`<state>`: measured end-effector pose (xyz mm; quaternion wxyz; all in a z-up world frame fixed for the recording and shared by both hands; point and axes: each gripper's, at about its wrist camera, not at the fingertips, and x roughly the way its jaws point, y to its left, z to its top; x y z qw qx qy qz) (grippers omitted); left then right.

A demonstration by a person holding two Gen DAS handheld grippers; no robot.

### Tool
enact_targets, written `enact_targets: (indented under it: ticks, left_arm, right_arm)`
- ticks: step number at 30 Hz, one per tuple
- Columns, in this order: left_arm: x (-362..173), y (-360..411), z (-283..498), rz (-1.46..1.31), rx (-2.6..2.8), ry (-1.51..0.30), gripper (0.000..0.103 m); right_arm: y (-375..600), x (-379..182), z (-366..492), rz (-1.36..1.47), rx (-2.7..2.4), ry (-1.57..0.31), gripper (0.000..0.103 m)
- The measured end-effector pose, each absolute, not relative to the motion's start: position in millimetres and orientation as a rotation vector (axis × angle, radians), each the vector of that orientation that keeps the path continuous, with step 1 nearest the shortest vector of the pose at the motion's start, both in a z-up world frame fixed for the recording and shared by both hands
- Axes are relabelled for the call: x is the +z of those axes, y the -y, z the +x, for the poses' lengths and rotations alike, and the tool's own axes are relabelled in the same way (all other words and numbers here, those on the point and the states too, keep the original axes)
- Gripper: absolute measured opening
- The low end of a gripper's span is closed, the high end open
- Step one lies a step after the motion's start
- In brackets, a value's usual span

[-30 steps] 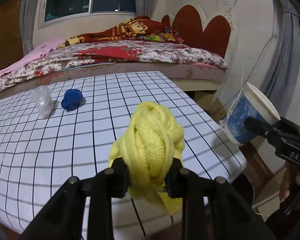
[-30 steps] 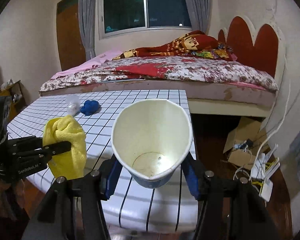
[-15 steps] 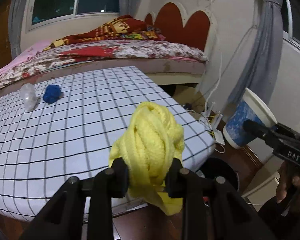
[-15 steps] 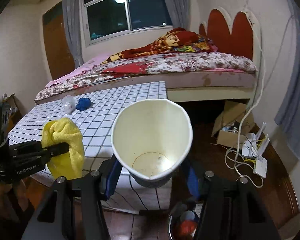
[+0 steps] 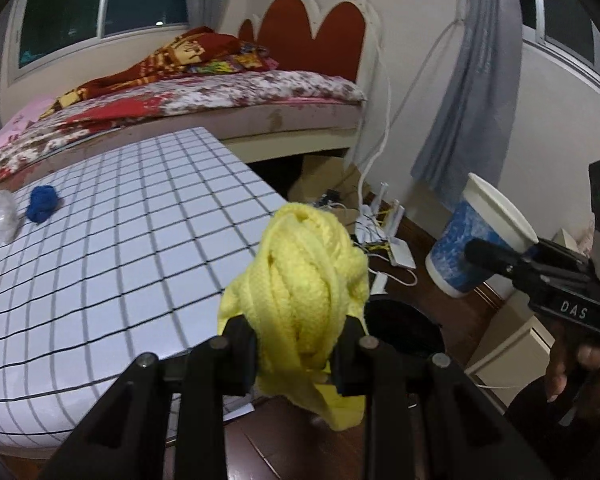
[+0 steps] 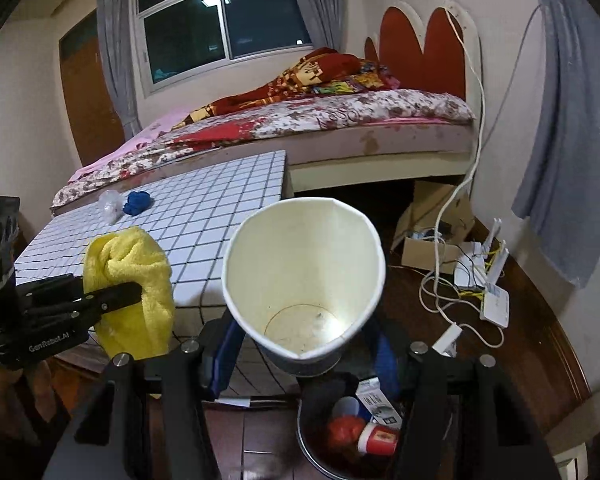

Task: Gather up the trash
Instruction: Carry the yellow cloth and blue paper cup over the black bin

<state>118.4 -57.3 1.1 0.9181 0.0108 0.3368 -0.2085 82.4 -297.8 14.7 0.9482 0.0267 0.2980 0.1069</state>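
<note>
On grippers: "GenRobot.AI" left [image 5: 296, 354] clamps towel [image 5: 300, 280]; "DAS" right [image 6: 300, 344] clamps cup [image 6: 304, 276].

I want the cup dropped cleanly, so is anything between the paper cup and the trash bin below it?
Nothing visible: the paper cup, squeezed in the right gripper, hangs above the open trash bin, which already holds some rubbish.

Fluffy yellow terry-cloth rag [image 5: 304, 280] between matt black plastic fingers [image 5: 240, 352]. White paper cup with blue print [image 6: 304, 280], smooth matt inside, squeezed between the other fingers. Below them dark glossy wood floor [image 6: 532, 344]; beyond, smooth white grid-lined tabletop [image 5: 100, 264].
</note>
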Motion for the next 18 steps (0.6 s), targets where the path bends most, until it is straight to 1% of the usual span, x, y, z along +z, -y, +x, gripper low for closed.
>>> enact_targets:
  ticks: [18]
  left_arm:
    - [-28.4,135.3,113.7,0.098,-0.574,-0.737,0.029]
  right_arm:
    - [366.8,-14.3,52.3,0.107,0.126,-0.664,0.059]
